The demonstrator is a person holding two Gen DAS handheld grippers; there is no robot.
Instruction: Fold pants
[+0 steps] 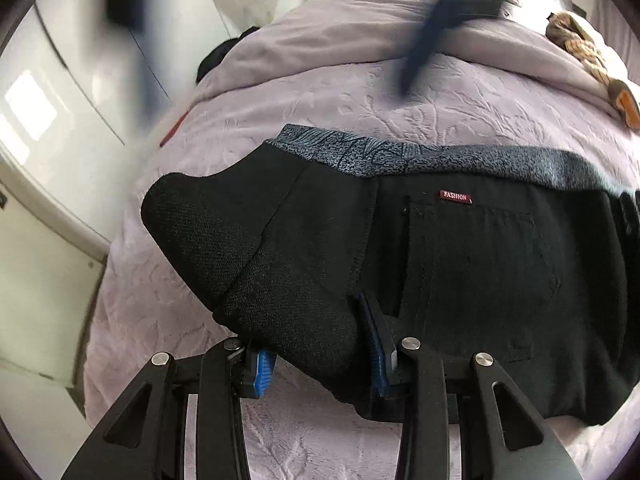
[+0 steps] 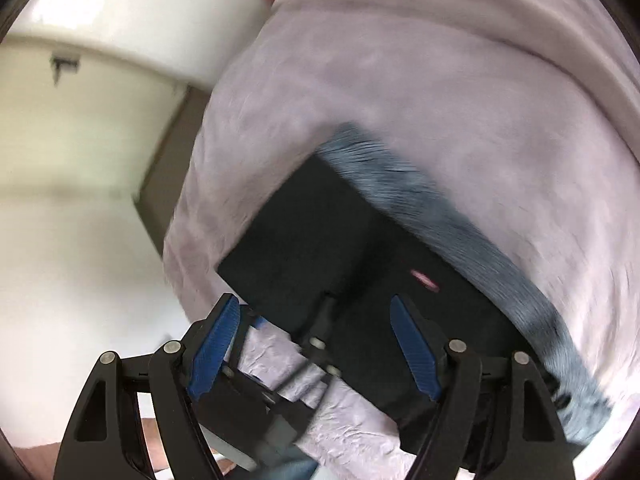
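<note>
Black pants [image 1: 460, 264] on bed [image 1: 320, 120], left gripper [image 1: 320, 356] clamped on folded edge, right gripper [image 2: 316, 344] spread wide, empty

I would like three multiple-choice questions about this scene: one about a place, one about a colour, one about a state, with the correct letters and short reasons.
1. Where do the black pants lie?
A. on the lilac bedspread
B. on a wooden floor
C. in a basket

2. What colour is the waistband?
A. red
B. grey-blue
C. yellow

3. What state are the left tongs in?
A. folded away
B. open with nothing between
C. with a fold of the pants between the fingers

Answers:
1 A, lilac fabric surrounds the pants.
2 B, a speckled grey-blue band edges them.
3 C, black cloth fills the gap.
</note>
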